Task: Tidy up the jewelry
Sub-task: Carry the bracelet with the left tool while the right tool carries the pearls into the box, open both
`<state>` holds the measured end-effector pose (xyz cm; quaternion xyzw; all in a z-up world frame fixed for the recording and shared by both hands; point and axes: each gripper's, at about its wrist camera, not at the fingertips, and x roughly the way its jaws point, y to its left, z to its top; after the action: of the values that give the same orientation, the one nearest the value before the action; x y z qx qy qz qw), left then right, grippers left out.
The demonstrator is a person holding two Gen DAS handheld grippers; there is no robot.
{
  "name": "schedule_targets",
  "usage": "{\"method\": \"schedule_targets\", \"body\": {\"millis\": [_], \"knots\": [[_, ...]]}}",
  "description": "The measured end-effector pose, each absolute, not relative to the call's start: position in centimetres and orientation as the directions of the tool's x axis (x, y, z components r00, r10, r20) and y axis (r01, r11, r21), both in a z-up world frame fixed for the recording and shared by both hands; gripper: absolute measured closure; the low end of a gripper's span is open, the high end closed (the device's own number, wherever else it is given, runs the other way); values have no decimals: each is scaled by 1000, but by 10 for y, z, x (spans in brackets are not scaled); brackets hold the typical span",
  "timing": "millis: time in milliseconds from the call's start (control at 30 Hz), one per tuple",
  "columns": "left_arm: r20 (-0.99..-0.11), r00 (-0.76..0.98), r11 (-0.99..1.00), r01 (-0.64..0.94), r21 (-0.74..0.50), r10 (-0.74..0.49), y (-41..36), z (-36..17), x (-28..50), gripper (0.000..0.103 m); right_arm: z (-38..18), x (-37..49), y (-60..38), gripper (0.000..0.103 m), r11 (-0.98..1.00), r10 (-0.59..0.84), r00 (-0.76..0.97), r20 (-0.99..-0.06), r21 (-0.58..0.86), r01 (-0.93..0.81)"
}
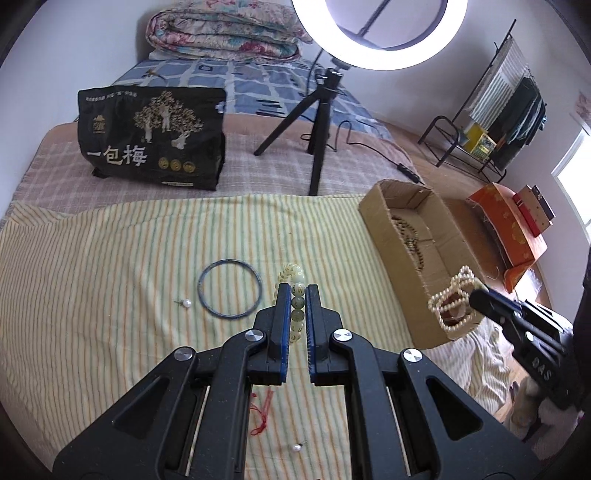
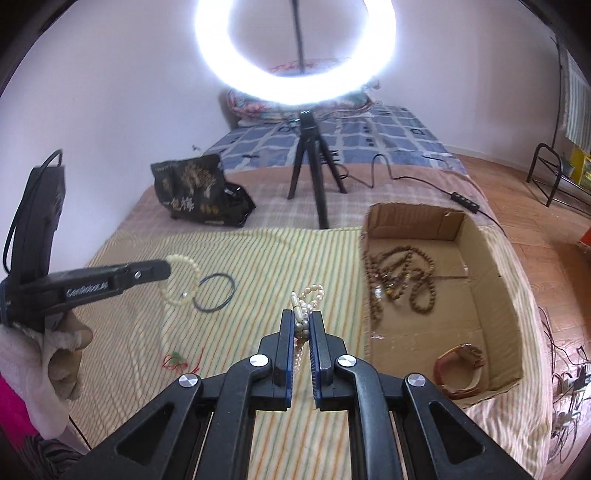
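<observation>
My left gripper (image 1: 298,291) is shut on a pale green bead bracelet (image 1: 293,276), held above the striped cloth (image 1: 110,277); from the right wrist view the bracelet (image 2: 181,280) hangs from it. My right gripper (image 2: 303,317) is shut on a white pearl bracelet (image 2: 310,295), left of the cardboard box (image 2: 509,295). In the left wrist view the pearl bracelet (image 1: 452,302) hangs by the box's near corner (image 1: 424,295). A dark blue bangle (image 1: 229,288), two pearl earrings (image 1: 187,303) (image 1: 296,447) and a red cord (image 1: 260,410) lie on the cloth.
The box holds brown bead necklaces (image 2: 402,280) and a brown bangle (image 2: 461,369). A black snack bag (image 1: 151,136) and a ring light on a tripod (image 1: 321,129) stand behind the cloth. A folded quilt (image 1: 221,29) lies at the far end. An orange box (image 1: 506,229) sits right.
</observation>
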<state>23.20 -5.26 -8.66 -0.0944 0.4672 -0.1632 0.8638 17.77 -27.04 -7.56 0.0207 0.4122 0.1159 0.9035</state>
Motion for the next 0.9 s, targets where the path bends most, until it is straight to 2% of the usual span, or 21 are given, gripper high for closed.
{"method": "schedule_targets", "body": {"millis": [500,900], "knots": [[-736,492,877,372,-305,-465,-144,-58,209,98,-67,199,-345,98,984,162,669,-725,166,-58],[-733,458,846,436,-308,-503,-204,-59,208,98,-70,221,-375,98,988,126,677,-726,151,-22]]}}
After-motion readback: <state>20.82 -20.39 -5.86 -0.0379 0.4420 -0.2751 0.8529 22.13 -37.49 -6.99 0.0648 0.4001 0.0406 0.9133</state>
